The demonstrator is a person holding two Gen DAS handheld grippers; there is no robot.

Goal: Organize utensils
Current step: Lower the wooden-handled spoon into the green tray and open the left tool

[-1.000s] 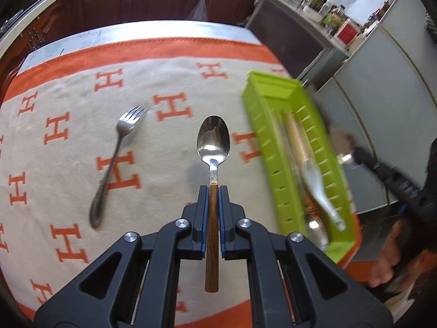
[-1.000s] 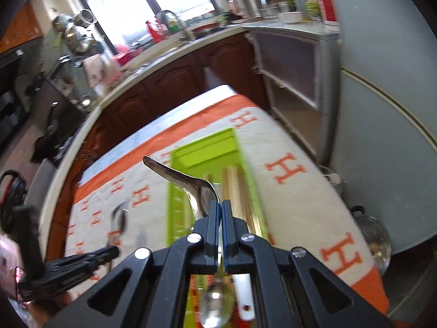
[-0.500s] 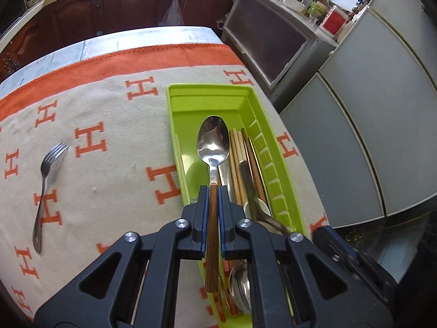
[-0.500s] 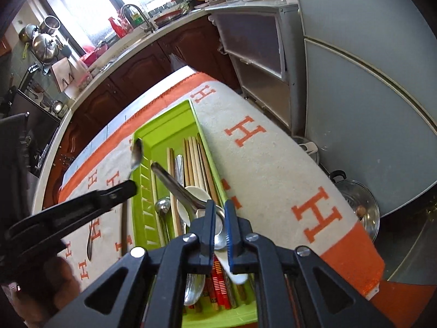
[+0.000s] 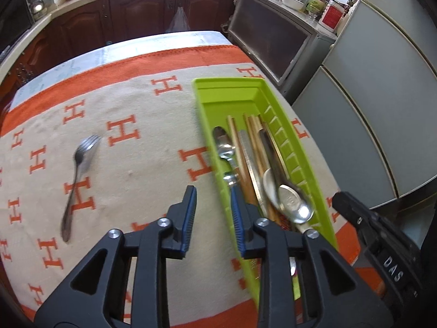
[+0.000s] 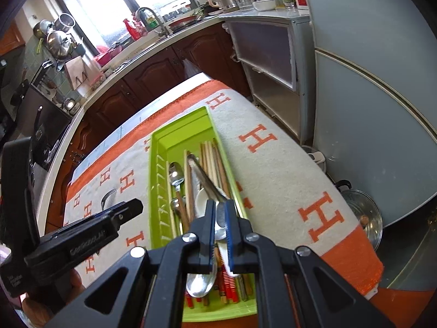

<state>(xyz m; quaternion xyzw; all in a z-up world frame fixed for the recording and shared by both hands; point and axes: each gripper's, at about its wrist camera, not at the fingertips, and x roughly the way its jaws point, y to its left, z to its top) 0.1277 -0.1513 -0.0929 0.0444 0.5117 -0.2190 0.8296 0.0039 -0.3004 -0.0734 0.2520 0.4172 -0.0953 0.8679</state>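
Note:
A green tray (image 5: pixel 226 82) lies on the right part of the cloth and holds chopsticks (image 5: pixel 254 147) and spoons. The wooden-handled spoon (image 5: pixel 224 145) lies along its left side. My left gripper (image 5: pixel 211 194) hangs over the tray's left wall, jaws opening, nothing between them. A metal fork (image 5: pixel 76 169) lies on the cloth to the left. My right gripper (image 6: pixel 220 207) hovers over the tray's near end (image 6: pixel 245 311), its jaws a narrow gap apart. The metal spoon (image 6: pixel 202 175) lies in the tray below, showing through the gap.
The beige cloth with orange H marks (image 5: pixel 136 136) covers the table. Grey cabinet doors (image 5: pixel 382 109) stand close on the right. A lidded steel pot (image 6: pixel 360 218) sits on the floor by the table corner. Dark wood kitchen cabinets (image 5: pixel 136 13) run behind.
My left gripper carried the wooden-handled spoon rightward over the tray, then opened; the spoon now lies in the tray. My right gripper let go of the metal spoon, which rests among the chopsticks.

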